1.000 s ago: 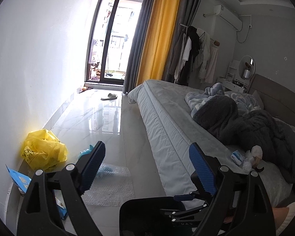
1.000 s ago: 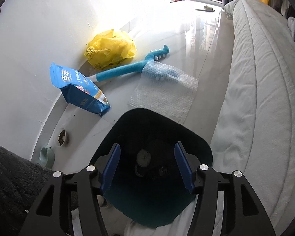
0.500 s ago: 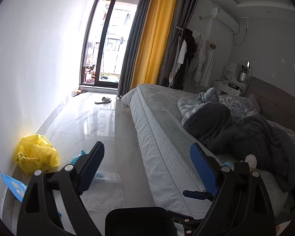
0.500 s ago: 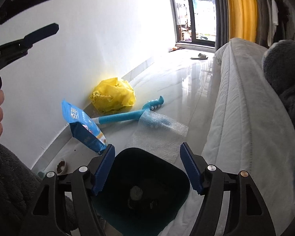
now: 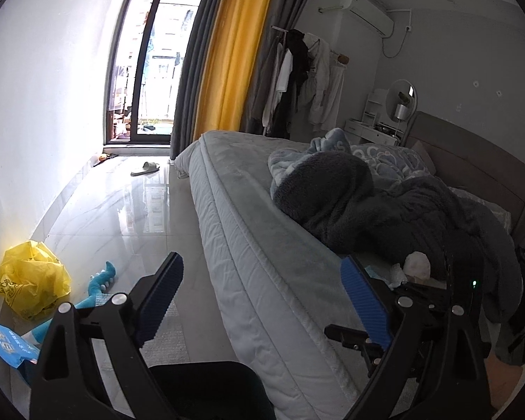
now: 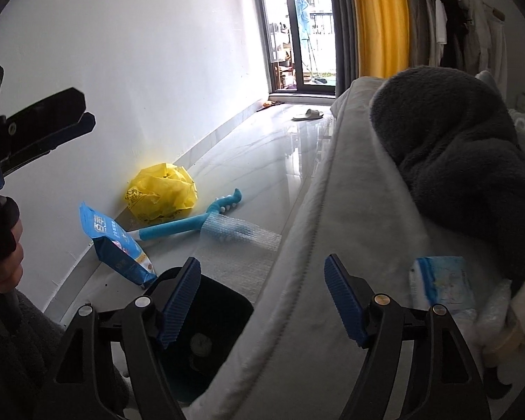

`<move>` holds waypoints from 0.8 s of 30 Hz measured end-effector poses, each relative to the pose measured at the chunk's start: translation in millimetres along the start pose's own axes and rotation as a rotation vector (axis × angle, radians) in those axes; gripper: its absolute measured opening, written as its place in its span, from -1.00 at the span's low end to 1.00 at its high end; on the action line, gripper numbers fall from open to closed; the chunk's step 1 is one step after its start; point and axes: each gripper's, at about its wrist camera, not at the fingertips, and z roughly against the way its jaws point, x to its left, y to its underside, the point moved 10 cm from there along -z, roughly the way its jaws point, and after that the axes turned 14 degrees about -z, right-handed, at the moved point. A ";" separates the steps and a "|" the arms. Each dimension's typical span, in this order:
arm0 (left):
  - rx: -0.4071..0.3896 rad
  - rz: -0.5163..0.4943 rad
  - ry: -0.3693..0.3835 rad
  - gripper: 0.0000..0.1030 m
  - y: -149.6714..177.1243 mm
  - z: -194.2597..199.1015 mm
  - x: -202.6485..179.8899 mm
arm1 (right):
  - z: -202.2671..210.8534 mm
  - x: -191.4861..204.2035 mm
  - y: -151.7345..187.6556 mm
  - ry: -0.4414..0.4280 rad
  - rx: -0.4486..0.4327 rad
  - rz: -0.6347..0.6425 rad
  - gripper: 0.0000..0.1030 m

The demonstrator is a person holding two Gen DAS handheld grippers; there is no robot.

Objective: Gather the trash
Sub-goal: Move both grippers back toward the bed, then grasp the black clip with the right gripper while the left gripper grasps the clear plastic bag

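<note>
Over the bed edge, both grippers gape, holding nothing.
Right gripper hangs above the dark bin; left gripper is likewise spread. Judged step: reaching for the next trash, the blue-white packet at its 3 o'clock on the bed, long axis toward 12; next move calls for swinging right.

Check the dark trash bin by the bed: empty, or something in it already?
Not empty. The right wrist view looks into the open trash bin, and a pale round item lies at the bottom. Fill level beyond that: cannot tell.
</note>
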 end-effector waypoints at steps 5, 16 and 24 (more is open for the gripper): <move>0.013 0.003 0.068 0.81 3.1 -9.7 -33.0 | 28.0 -30.8 -4.3 0.038 -0.045 -0.010 0.44; 0.006 -0.006 0.170 0.82 -6.9 -40.7 -95.9 | 86.6 -133.5 20.0 0.145 -0.102 -0.140 0.44; 0.087 -0.163 0.226 0.82 10.0 -76.3 -160.8 | 104.5 -171.6 42.5 0.190 -0.091 -0.231 0.44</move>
